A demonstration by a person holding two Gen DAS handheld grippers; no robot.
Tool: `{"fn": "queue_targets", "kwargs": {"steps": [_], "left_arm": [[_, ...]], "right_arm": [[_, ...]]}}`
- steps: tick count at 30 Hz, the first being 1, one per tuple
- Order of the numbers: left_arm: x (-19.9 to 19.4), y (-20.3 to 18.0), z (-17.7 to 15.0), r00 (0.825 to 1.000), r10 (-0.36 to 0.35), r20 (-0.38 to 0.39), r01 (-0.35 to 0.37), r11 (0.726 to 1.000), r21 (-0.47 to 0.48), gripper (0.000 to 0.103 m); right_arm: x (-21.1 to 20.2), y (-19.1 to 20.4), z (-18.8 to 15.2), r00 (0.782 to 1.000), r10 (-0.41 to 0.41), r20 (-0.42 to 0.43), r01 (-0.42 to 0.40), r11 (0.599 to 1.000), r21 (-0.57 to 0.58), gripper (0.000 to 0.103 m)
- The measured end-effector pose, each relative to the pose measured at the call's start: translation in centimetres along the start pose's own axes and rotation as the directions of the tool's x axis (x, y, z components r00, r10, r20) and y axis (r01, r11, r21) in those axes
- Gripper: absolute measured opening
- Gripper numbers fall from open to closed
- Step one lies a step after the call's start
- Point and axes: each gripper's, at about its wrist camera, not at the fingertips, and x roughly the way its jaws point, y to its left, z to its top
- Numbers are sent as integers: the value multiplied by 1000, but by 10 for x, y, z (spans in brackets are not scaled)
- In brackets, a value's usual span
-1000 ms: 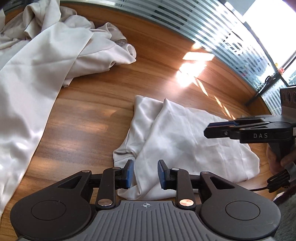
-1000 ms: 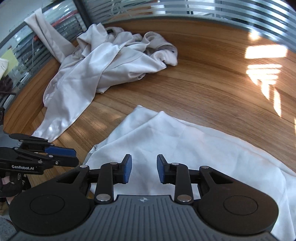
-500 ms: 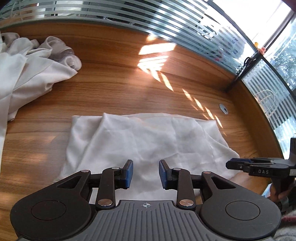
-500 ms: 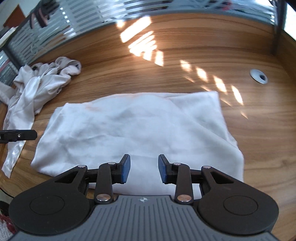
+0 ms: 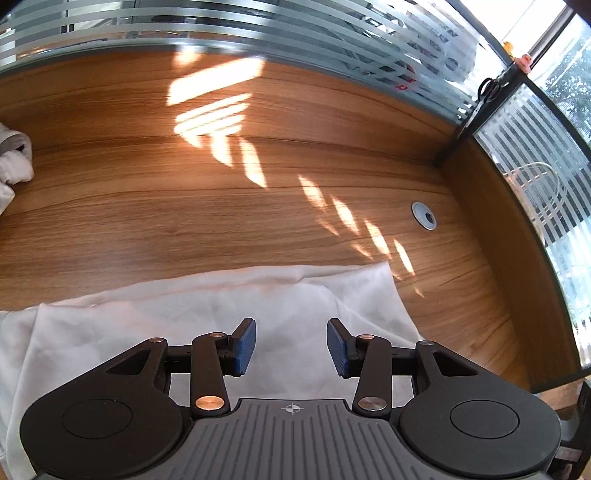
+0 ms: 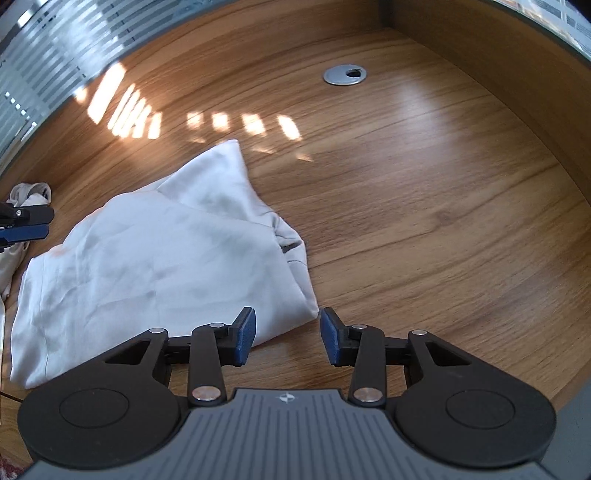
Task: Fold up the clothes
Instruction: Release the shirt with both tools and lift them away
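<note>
now both grippers, left gripper (image 5: 291,345) and right gripper (image 6: 287,336), opening empty above the folded white garment's (image 6: 159,258) edge.

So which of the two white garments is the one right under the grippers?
The flat, partly folded white garment spread below both grippers. The other one, the crumpled white pile, sits bunched up far off at the table's left edge.

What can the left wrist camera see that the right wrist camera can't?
Only the left wrist view shows the left gripper from behind, its jaws opening over cloth with nothing between them, and the bright window.

Only the right wrist view shows the right gripper, jaws opening beside the garment's near corner, nothing between them.

Both show the folded white cloth garment, brown wooden table, round silver cable hole and crumpled beige clothes.
</note>
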Motion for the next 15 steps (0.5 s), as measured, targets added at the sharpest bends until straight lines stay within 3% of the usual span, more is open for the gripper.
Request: {"fn": "queue_targets", "kwargs": {"steps": [9,15], "left_arm": [[66,-71,32,999,38,-36,-34,996,83,46],[107,-100,37,994,78,-82,-68,990,121,46]], "right_arm": [[16,-15,10,998,54,-23,-53,998,17,44],[26,-19,12,994,102,-44,-101,995,22,44]]}}
